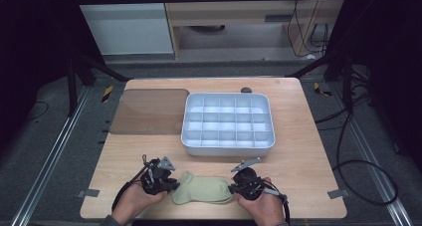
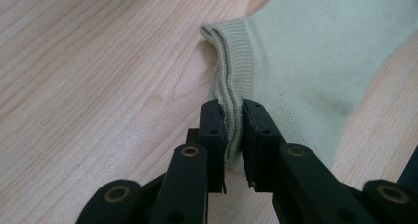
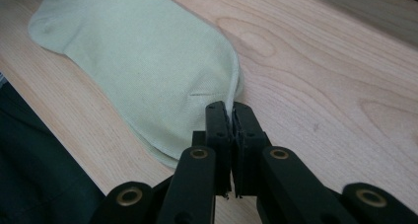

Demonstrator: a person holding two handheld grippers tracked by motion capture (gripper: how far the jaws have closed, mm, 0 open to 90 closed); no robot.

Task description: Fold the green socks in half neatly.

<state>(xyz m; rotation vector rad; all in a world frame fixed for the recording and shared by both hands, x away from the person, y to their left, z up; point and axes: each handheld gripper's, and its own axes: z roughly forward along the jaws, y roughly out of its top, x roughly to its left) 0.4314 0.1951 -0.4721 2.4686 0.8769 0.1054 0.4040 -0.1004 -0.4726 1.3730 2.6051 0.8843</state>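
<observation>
A pale green sock [image 1: 204, 188] lies flat on the wooden table [image 1: 298, 136] near its front edge, between my two grippers. My left gripper [image 1: 171, 186] is shut on the sock's ribbed cuff [image 2: 231, 71], which stands pinched between its black jaws in the left gripper view. My right gripper [image 1: 233, 189] is shut on the other end of the sock [image 3: 148, 61], its jaws clamped on the thin edge of the fabric [image 3: 235, 86]. A hand holds each gripper from below in the high view.
A white tray [image 1: 228, 144] divided into several small compartments stands in the middle of the table, behind the sock. A brown translucent lid [image 1: 149, 111] lies flat to the tray's left. Dark floor, rails and cables surround the table.
</observation>
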